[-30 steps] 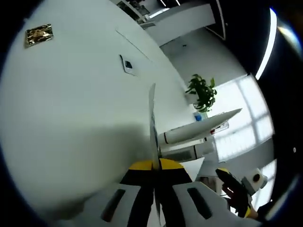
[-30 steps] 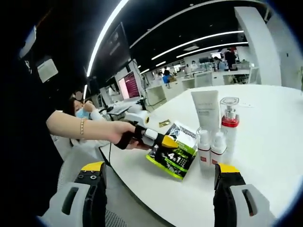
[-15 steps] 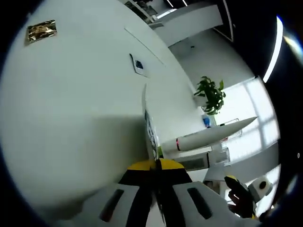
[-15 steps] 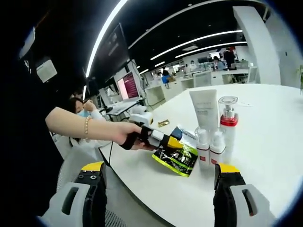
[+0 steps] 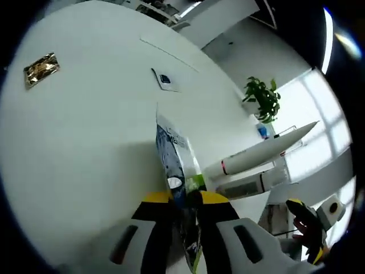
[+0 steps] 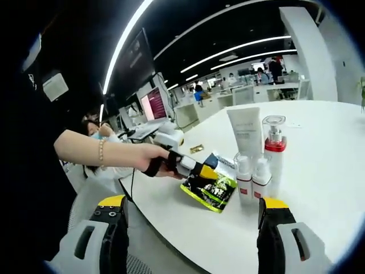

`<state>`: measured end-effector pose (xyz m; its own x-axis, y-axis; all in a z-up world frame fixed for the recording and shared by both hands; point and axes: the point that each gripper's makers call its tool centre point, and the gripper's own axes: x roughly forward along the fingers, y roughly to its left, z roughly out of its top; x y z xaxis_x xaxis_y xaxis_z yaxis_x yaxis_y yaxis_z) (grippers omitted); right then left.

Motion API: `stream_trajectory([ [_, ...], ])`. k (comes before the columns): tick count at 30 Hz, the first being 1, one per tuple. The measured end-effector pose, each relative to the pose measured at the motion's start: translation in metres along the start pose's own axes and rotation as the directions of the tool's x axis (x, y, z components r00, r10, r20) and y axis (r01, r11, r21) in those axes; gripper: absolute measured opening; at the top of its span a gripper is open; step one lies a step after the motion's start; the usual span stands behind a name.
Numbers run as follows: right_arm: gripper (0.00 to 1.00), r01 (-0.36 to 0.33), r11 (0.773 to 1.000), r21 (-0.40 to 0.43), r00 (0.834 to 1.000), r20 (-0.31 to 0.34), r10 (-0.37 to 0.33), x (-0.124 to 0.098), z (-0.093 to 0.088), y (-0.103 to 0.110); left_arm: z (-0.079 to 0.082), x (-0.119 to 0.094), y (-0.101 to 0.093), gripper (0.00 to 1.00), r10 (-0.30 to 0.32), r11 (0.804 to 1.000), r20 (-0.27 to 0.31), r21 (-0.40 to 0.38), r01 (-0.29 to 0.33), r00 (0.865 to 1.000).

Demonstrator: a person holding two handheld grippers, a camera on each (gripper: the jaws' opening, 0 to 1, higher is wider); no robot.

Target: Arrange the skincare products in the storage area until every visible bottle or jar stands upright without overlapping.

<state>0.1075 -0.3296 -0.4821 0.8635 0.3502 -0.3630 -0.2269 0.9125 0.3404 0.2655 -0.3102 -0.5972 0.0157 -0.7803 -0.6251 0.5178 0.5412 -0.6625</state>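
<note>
My left gripper (image 5: pixel 185 200) is shut on the lower edge of a flat black, green and blue packet (image 5: pixel 173 165). In the right gripper view a hand holds that gripper (image 6: pixel 197 170), with the packet (image 6: pixel 212 188) tilted low over the white table (image 6: pixel 319 148), just left of the bottles. A white tube (image 6: pixel 246 132), a clear pump bottle with a red band (image 6: pixel 274 149) and two small white bottles (image 6: pixel 245 178) stand upright in a tight group. The tube (image 5: pixel 262 151) also appears at the right in the left gripper view. My right gripper (image 6: pixel 194 228) hangs open off the table's front edge.
A gold sachet (image 5: pixel 40 68) and a small flat card (image 5: pixel 164 80) lie farther out on the table. A potted plant (image 5: pixel 263 100) stands beyond it. The table's curved front edge (image 6: pixel 171 220) runs close to my right gripper. Desks, screens and people fill the background.
The left gripper has turned the packet so its printed face shows in its own view. The packet has shifted a little nearer the bottles. My right gripper has stayed put.
</note>
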Motion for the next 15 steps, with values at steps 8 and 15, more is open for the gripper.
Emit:
stream_trajectory([
  [8,0.99,0.003,1.0,0.001,1.0,-0.007,-0.003,0.0002,-0.0014,-0.001,0.003,-0.0011,0.007,0.22,0.065,0.996,-0.014,0.067,-0.064,0.998],
  [15,0.99,0.008,1.0,0.0,1.0,-0.006,-0.008,0.0001,-0.0013,-0.0013,0.0018,-0.0056,0.0092,0.25,0.09,0.993,-0.015,0.072,-0.089,0.996],
])
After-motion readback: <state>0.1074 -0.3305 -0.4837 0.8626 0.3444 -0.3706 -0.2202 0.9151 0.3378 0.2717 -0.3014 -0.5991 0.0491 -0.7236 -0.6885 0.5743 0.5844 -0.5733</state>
